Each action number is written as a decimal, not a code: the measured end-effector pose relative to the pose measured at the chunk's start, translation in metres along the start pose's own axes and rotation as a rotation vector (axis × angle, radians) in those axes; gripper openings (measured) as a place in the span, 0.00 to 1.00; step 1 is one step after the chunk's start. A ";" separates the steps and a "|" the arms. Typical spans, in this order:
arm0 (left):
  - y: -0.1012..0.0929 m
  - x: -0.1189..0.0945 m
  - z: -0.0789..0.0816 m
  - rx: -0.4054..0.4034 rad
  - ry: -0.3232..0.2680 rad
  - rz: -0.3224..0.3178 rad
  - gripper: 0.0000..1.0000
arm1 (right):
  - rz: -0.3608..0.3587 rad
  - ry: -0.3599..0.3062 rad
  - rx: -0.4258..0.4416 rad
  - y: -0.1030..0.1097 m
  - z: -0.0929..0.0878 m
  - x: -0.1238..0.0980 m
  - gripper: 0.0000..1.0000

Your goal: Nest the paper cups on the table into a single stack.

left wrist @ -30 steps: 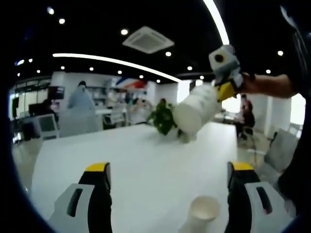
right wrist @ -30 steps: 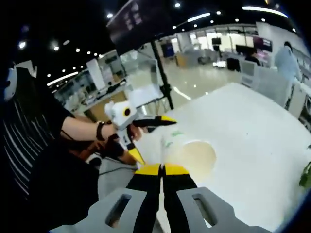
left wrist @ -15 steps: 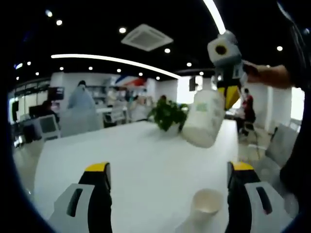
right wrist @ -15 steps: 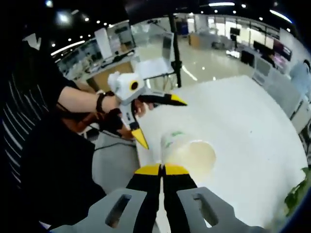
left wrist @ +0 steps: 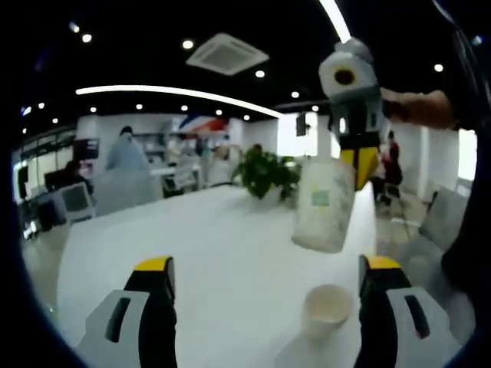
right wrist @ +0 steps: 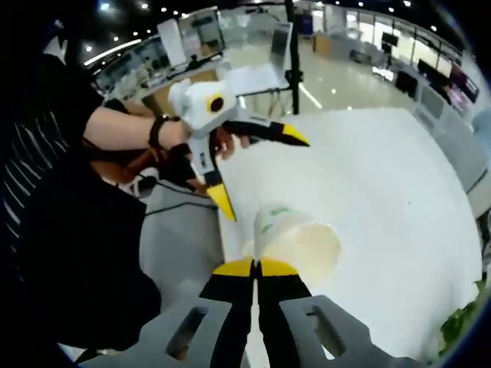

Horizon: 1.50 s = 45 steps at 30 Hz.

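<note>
Since a second ago the held paper cup (left wrist: 324, 205) has been swinging from a near-sideways tilt to almost upright, mouth down, and is now hanging in the air above the standing paper cup (left wrist: 326, 309). In the left gripper view, the left gripper (left wrist: 265, 287) is sitting nearest with its yellow-tipped jaws spread wide apart and nothing between them, and the standing cup is resting mouth up on the white table (left wrist: 207, 253) just inside the right-hand jaw. Above it the right gripper (left wrist: 359, 165) is reaching in from the right, its jaws pressed together on the held cup's wall near its upturned base. In the right gripper view the right gripper's jaws are clamping that cup, whose open mouth (right wrist: 311, 244) is facing away from the camera, with the open left gripper (right wrist: 261, 172) beyond it in a person's hand (right wrist: 222, 142). Farther off a potted plant (left wrist: 265, 172) is standing on the table.
</note>
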<state>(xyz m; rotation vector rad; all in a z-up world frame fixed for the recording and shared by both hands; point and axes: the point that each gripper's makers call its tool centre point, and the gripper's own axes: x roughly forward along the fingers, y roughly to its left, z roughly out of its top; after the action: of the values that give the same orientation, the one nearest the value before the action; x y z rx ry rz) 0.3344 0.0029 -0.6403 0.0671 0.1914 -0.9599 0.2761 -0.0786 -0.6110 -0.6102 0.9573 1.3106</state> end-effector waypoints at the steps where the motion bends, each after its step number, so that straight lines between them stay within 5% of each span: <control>1: -0.001 -0.001 -0.001 -0.001 0.001 0.000 0.98 | 0.001 0.019 -0.015 0.001 -0.002 0.005 0.00; 13: -0.010 -0.004 -0.008 0.010 0.017 -0.024 0.98 | 0.013 0.177 -0.124 0.010 -0.023 0.040 0.00; 45: -0.024 -0.014 -0.031 -0.013 0.070 -0.057 0.98 | 0.021 0.369 -0.283 0.014 -0.053 0.077 0.00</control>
<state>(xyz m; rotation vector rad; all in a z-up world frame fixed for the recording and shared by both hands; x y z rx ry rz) 0.3029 0.0043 -0.6676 0.0831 0.2651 -1.0134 0.2490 -0.0797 -0.7017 -1.0911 1.0835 1.3906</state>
